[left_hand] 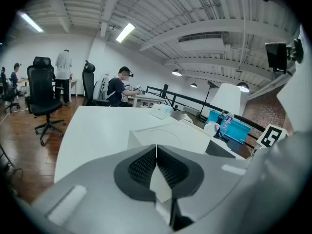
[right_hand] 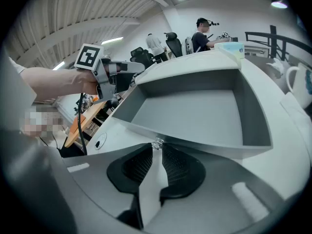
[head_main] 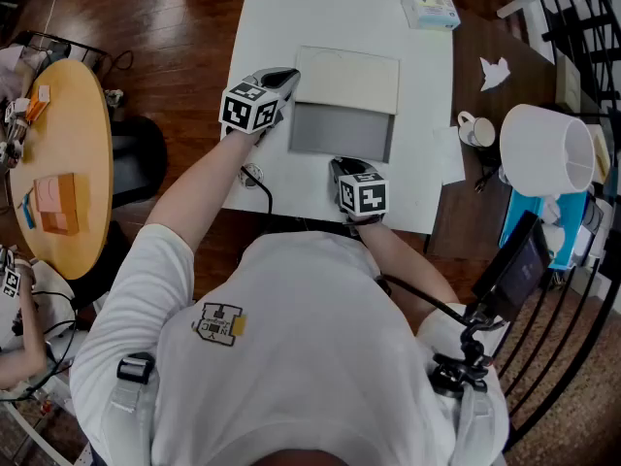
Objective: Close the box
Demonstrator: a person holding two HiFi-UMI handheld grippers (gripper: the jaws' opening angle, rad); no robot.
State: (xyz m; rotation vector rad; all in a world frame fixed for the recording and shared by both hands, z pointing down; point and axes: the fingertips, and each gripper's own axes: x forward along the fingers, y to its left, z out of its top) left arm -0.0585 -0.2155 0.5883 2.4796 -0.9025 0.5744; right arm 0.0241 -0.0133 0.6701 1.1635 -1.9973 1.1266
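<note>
An open box (head_main: pixel 340 131) lies on the white table (head_main: pixel 330 8); its grey inside faces up and its cream lid (head_main: pixel 347 79) lies folded back on the far side. My left gripper (head_main: pixel 288 76) is shut at the lid's near left corner. In the left gripper view its jaws (left_hand: pixel 156 147) meet with nothing between them, and the lid (left_hand: pixel 168 136) is just ahead. My right gripper (head_main: pixel 342 166) is shut at the middle of the box's near wall. In the right gripper view its tips (right_hand: pixel 157 147) sit against that front rim, the box tray (right_hand: pixel 195 111) open beyond.
A small light-blue packet (head_main: pixel 430 10) lies at the table's far right corner. A mug (head_main: pixel 473 129), a white lamp shade (head_main: pixel 543 149) and a blue case (head_main: pixel 543 223) stand on the dark desk at right. A round wooden table (head_main: pixel 53 163) is at left. Seated people and an office chair (left_hand: pixel 43 94) are far off.
</note>
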